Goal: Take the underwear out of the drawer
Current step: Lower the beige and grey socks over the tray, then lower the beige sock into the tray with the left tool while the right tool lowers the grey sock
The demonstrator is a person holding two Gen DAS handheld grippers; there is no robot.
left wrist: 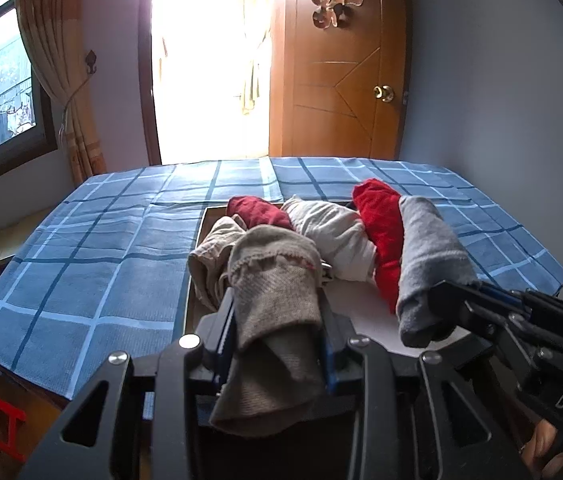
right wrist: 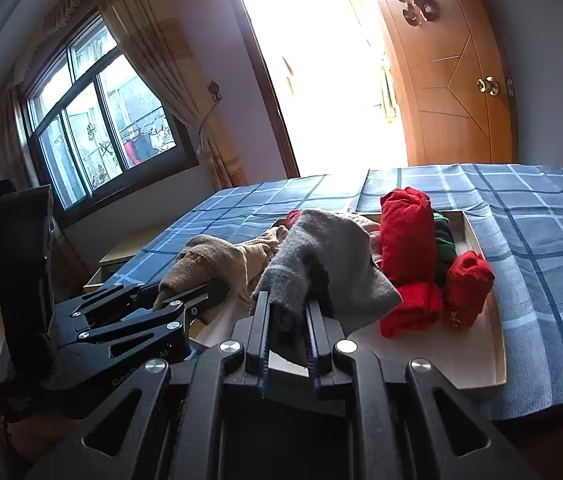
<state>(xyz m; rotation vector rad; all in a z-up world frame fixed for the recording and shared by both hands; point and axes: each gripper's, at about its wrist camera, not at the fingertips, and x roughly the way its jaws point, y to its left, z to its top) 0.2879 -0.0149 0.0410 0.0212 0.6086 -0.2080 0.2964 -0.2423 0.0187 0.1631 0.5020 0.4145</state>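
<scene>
Jaws of left gripper (left wrist: 277, 320) clamp one beige garment (left wrist: 277, 292), right gripper (right wrist: 287, 320) one grey garment (right wrist: 321, 264).

Clamped beige underwear (left wrist: 277, 300), grey underwear (right wrist: 321, 256)

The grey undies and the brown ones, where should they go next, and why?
Probably lift both a little higher and carry them sideways over the blue bedspread. Each gripper is already shut on one: left gripper on the brown piece, right gripper on the grey piece, both above the drawer.
</scene>
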